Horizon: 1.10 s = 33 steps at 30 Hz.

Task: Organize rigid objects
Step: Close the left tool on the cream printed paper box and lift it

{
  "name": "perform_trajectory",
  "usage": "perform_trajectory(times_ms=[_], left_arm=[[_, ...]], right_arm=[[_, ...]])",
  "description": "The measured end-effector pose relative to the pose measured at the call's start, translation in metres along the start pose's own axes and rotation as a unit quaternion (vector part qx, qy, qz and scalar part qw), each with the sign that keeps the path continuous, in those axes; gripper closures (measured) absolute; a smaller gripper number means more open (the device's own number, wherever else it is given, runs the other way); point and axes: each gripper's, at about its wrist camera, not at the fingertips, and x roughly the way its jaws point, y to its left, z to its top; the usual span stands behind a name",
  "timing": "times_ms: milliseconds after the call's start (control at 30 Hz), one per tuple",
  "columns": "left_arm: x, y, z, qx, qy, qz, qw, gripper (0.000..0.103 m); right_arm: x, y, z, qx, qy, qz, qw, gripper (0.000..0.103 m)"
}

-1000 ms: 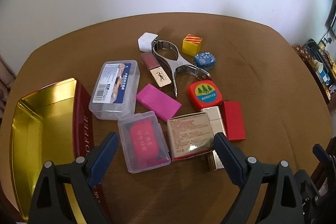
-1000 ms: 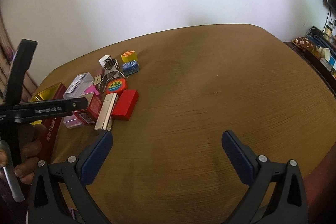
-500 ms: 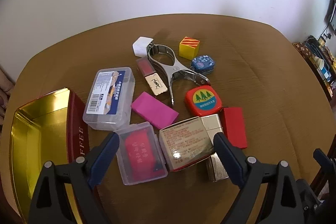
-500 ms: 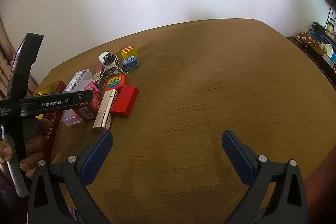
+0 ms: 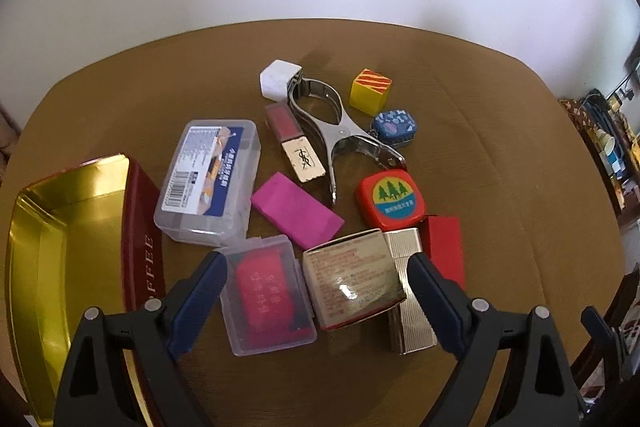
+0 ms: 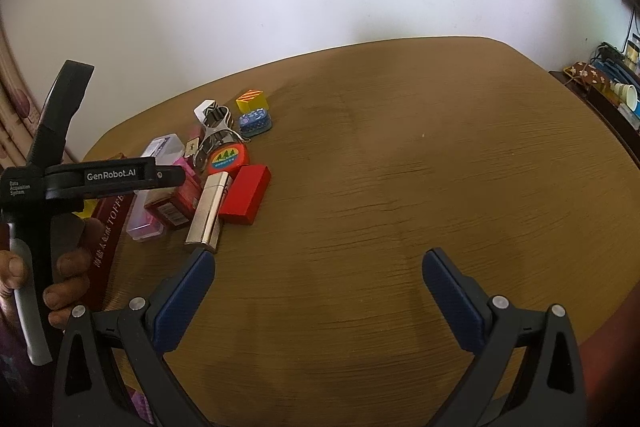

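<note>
Your left gripper (image 5: 318, 283), fingers spread wide and grasping nothing, hangs over the near end of the cluster on the brown counter (image 5: 500, 155); your right gripper (image 6: 318, 277), fingers equally spread and empty, hangs above bare counter to the right of the cluster. Items, from the left wrist view: gold-lined red tin (image 5: 52, 259), open, at the far left of the counter, lettering on its red side wall. Large clear plastic box with blue label (image 5: 210, 181), just right of the tin. Small clear case with red contents (image 5: 266, 293), near edge, between your left fingers. Printed carton (image 5: 352, 279), touching the small case's right side, also between the fingers. Ribbed silver lighter (image 5: 404, 291), partly under the carton's right edge. Red flat box (image 5: 444, 253), just right of the lighter. Magenta block (image 5: 296, 213), centre, between the large box and the carton. Red tape measure with tree emblem (image 5: 390, 201), right of the magenta block. Lipstick with gold cap (image 5: 294, 143), beside a steel clamp (image 5: 332, 129) whose ring end touches a white cube (image 5: 278, 81) at the far side. Yellow striped cube (image 5: 370, 93) and blue patterned tin (image 5: 394, 127), far right of the group, near each other.
</note>
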Motion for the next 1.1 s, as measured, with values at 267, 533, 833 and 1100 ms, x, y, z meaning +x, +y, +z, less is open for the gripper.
perform_trajectory(times_ms=[267,533,833,1100], left_arm=[[0.009,-0.006,0.002,0.016,0.003,0.015,0.9997,0.010],[0.011,-0.004,0.000,0.013,-0.001,0.006,0.9999,0.054],[-0.061,0.007,-0.015,-0.009,-0.073,-0.027,0.9969,0.054],[-0.116,0.033,-0.044,-0.052,-0.094,-0.022,0.9940,0.054]], right_arm=[[0.004,0.002,-0.001,0.000,0.006,0.004,1.000,0.000],[0.007,-0.001,-0.001,0.008,0.010,0.002,1.000,0.000],[0.009,-0.003,-0.003,0.002,0.007,-0.008,1.000,0.000],[0.007,0.013,-0.004,-0.002,-0.025,0.083,0.996,0.000]])
